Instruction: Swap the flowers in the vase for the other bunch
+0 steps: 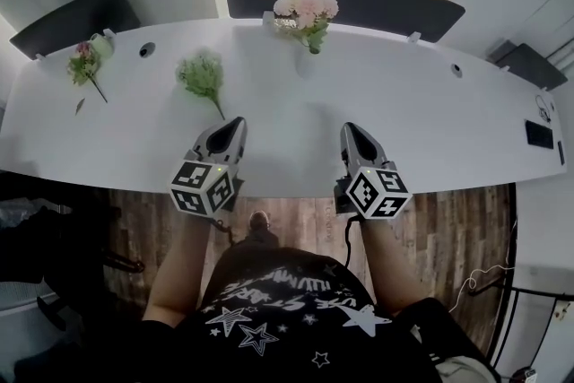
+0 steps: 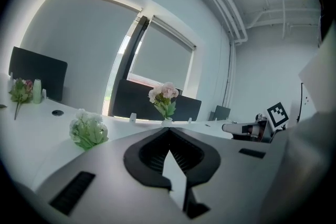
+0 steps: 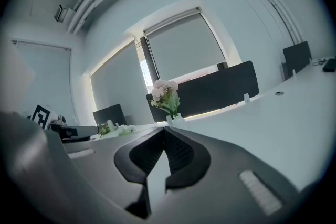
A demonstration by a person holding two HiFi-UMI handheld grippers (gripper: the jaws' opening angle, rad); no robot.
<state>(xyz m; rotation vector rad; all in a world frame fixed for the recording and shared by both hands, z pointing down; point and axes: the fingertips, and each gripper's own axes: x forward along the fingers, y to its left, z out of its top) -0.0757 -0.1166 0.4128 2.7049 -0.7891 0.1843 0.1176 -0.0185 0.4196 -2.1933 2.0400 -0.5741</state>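
The small white vase (image 1: 306, 61) is almost melting into the long white table (image 1: 430, 103), so in the head view its outline is hard to make out. It is standing at the upper centre of the frame, near the far edge. The bunch of pale pink flowers with green leaves (image 1: 305, 7) is sitting upright in it. The loose bunch of whitish-green flowers (image 1: 202, 73) is lying flat on the table to the left of the vase, well apart from it. At the upper left a small bunch of pink flowers (image 1: 84, 63) is lying beside a pale cup (image 1: 102, 46), which is too small to show what it is holding. The left gripper (image 1: 239, 122) and the right gripper (image 1: 351, 129) are hovering over the near part of the table, at the lower centre. Both are keeping their jaws pressed fully together and are gripping nothing.
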